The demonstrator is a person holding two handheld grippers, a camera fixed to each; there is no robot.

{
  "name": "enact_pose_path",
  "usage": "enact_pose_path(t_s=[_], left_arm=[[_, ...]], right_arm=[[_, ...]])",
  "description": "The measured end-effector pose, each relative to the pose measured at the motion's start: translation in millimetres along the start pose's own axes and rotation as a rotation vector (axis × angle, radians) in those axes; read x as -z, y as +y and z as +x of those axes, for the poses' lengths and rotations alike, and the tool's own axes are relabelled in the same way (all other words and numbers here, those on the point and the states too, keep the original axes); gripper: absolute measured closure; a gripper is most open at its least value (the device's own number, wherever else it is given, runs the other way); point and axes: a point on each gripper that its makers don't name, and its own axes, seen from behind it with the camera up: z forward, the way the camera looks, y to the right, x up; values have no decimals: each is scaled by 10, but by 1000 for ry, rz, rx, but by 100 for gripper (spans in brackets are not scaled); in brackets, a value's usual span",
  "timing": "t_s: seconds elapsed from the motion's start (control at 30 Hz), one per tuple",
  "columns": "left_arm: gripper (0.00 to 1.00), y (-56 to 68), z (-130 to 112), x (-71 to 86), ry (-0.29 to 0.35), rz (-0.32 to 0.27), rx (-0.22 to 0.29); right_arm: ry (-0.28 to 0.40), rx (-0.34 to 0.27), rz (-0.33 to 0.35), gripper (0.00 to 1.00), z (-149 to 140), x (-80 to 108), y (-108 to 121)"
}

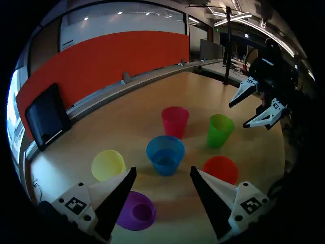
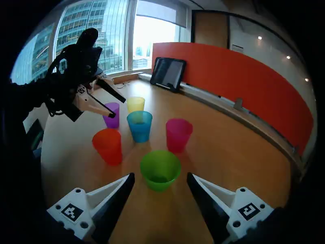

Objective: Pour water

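Observation:
Six plastic cups stand upright in a loose cluster on the wooden table [image 1: 122,122]. In the left gripper view my left gripper [image 1: 162,168] is open and empty. The blue cup [image 1: 165,154] sits just beyond its tips, with the yellow cup [image 1: 107,164], purple cup [image 1: 137,210] and orange cup [image 1: 220,169] around them. The pink cup [image 1: 174,121] and green cup [image 1: 219,129] stand farther off. In the right gripper view my right gripper [image 2: 159,175] is open, its fingers flanking the green cup [image 2: 160,169] without touching it. The left gripper [image 2: 119,108] hovers open over the purple cup [image 2: 111,114].
A dark tablet [image 1: 46,116] leans against the orange partition [image 1: 105,61] at the table's far edge. A black pole [image 1: 227,44] stands at the far end of the table. The right gripper [image 1: 237,116], held by a person's dark-sleeved arm, hovers open beyond the green cup.

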Motion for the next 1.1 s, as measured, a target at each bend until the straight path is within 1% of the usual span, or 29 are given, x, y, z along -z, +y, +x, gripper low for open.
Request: enact_pose_path(t_s=[0.5, 0.8, 1.1], left_arm=[[1, -15, -57, -157, -32, -7, 10], [1, 0, -68, -239, -43, -14, 9], [1, 7, -68, -305, -50, -18, 10]], right_arm=[[-24, 5, -4, 1, -110, -130, 10], [-41, 2, -6, 1, -176, -262, 26], [-48, -5, 16, 1, -199, -449, 1]])
